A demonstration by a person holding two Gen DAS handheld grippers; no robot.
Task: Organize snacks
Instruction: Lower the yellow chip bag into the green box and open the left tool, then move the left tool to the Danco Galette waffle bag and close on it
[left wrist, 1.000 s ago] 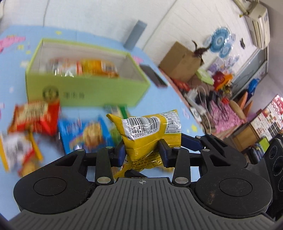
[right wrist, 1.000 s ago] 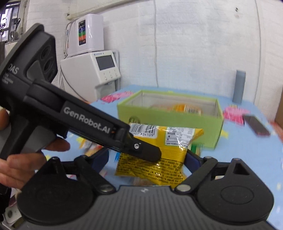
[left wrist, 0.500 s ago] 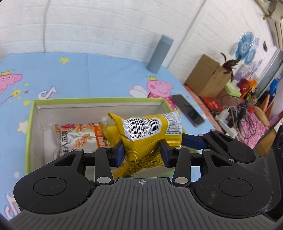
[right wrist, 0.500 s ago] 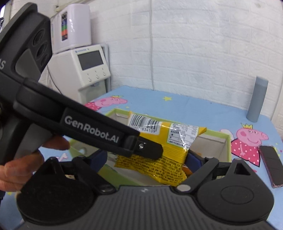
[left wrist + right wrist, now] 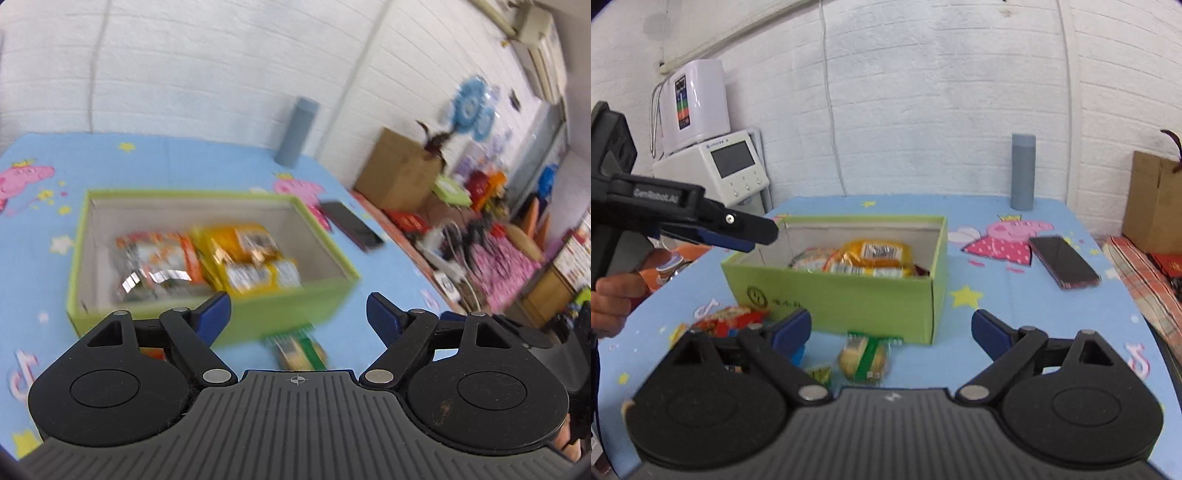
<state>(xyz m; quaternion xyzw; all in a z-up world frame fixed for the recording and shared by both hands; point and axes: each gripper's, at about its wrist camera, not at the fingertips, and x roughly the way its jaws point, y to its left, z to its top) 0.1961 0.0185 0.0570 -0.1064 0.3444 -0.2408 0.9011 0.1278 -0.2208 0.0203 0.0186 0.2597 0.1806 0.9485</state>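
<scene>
A green box [image 5: 288, 314] [image 5: 849, 299] stands on the blue table. Inside lie a yellow snack pack [image 5: 255, 258] [image 5: 875, 254] and an orange-and-silver pack [image 5: 155, 258]. My left gripper [image 5: 299, 314] is open and empty, just in front of the box; it also shows at the left of the right wrist view [image 5: 753, 236]. My right gripper [image 5: 890, 328] is open and empty, nearer than the box. A green-banded snack [image 5: 866, 356] [image 5: 299, 349] lies in front of the box. A red pack [image 5: 727, 321] lies to the front left.
A black phone [image 5: 1062, 262] [image 5: 351, 225] lies on the table to the right of the box. A grey bottle [image 5: 1022, 171] [image 5: 297, 131] stands at the back edge. A cardboard box [image 5: 1152, 199] stands off the table at right. A white appliance [image 5: 713, 162] stands at back left.
My left gripper opened and let go of the yellow pack, which now lies in the box. The gripper has drawn back towards the box's front. My right gripper has also drawn back.
</scene>
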